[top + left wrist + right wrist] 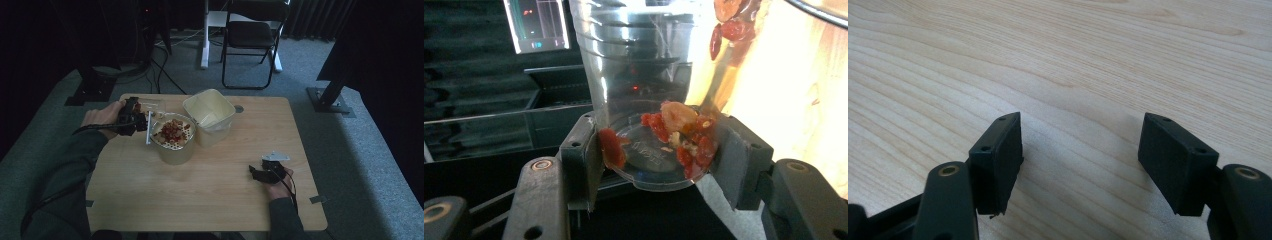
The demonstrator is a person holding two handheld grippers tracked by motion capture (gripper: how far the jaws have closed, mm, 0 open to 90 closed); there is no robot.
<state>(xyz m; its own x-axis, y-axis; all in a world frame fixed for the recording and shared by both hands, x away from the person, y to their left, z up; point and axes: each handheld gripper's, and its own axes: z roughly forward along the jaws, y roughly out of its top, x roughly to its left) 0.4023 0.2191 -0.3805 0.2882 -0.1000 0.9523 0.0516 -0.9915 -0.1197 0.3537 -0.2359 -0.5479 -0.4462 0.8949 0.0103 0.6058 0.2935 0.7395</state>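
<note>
My left gripper [139,121] is shut on the base of a clear plastic cup [639,75], which lies tipped on its side. Its mouth points at a pale round tub [175,150] heaped with red dried fruit [172,131]. A few pieces of red fruit and a tan piece [676,135] still cling near the cup's bottom between my jaws, and more sit near its rim [731,25]. My right gripper [256,173] rests low over the wooden table [1073,60] at the front right. It stands open [1080,145] with nothing between its fingers.
A cream square bucket [210,112] stands just right of the tub, touching or nearly touching it. Something clear and flat [150,105] lies behind the left gripper. Bare wood covers the table's front and right [200,190]. A folding chair [250,40] stands beyond the table.
</note>
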